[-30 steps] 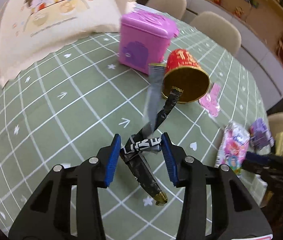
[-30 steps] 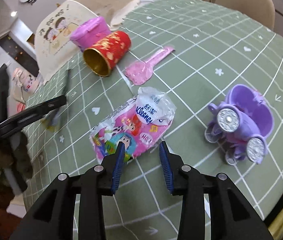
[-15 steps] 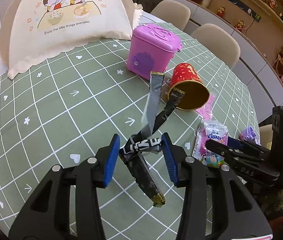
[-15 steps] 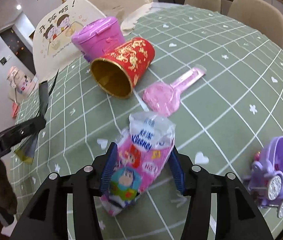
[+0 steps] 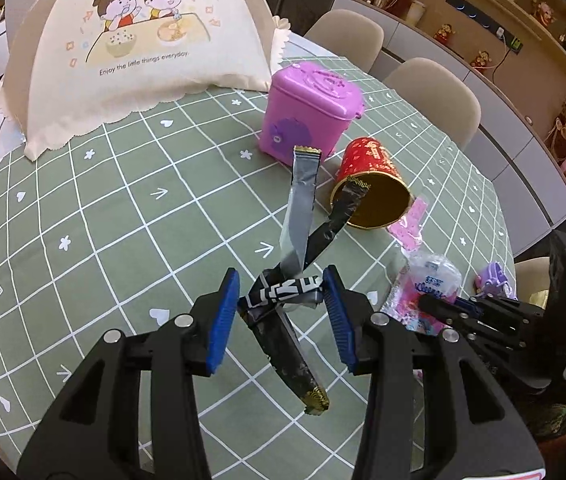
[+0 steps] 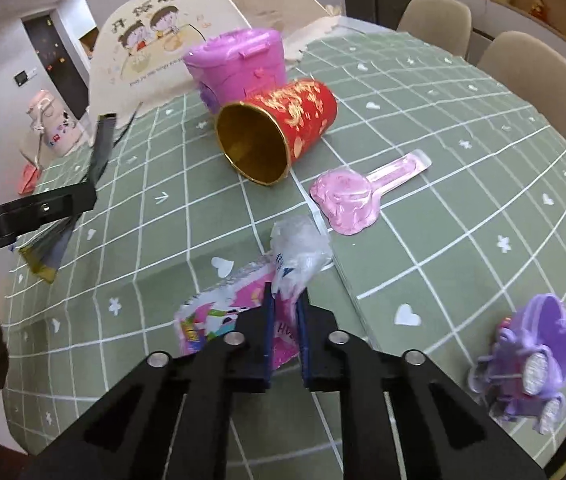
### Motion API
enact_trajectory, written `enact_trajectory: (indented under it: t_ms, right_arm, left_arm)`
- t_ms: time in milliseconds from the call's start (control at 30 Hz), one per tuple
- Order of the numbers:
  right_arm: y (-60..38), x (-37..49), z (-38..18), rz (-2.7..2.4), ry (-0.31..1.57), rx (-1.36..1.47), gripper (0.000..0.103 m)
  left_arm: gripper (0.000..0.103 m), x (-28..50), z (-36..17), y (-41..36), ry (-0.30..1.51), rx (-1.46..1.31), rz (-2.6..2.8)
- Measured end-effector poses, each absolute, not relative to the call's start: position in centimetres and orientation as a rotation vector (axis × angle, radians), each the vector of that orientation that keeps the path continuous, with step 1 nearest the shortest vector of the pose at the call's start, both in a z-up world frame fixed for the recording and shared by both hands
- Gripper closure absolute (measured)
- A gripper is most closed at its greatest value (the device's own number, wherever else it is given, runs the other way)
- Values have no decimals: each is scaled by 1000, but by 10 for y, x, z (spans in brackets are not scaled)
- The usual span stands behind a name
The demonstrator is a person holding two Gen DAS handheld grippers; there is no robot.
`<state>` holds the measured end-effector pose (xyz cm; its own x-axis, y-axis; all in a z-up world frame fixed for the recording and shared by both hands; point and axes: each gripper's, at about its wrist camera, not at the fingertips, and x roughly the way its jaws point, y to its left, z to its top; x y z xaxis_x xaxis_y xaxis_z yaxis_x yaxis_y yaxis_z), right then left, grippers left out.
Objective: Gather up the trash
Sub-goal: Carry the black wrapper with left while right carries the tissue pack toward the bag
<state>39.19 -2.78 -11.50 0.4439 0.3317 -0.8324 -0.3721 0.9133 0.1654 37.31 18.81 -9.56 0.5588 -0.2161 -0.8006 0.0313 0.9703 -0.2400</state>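
1. The left claw (image 5: 281, 312) is clamped on a knotted bundle of black and silver foil wrappers (image 5: 283, 294), lifted off the green checked desk (image 5: 123, 220).
2. The right claw (image 6: 286, 320) is clamped on a crinkled pink plastic tissue pack (image 6: 223, 316).
3. Beyond it lies a tipped red-and-gold paper cup (image 6: 279, 132), then a closed pink plastic bin (image 6: 239, 64).

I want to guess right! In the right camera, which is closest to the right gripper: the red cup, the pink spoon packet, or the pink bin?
1. Pink spoon packet, just ahead, slightly right.
2. Red cup, lying on its side behind it, mouth toward the right gripper.
3. Pink bin, farthest, behind the cup.
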Motion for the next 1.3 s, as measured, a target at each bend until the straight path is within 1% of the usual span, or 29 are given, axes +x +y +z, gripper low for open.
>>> enact_trajectory:
  t_ms: [233, 567, 867, 1033, 1300]
  right_arm:
    - [-43, 358, -75, 390, 930, -34, 94]
    - [-88, 298, -38, 265, 808, 9, 94]
    - [-159, 260, 4, 124, 691, 65, 94]
    - [-204, 239, 19, 36, 646, 67, 94]
    - [-286, 203, 18, -85, 632, 77, 94]
  left_arm:
    - [63, 361, -81, 175, 936, -199, -203]
    - [63, 333, -51, 142, 881, -149, -291]
    - [63, 323, -13, 73, 814, -112, -439]
    - [63, 315, -9, 28, 812, -88, -524]
    - [63, 305, -15, -62, 826, -64, -664]
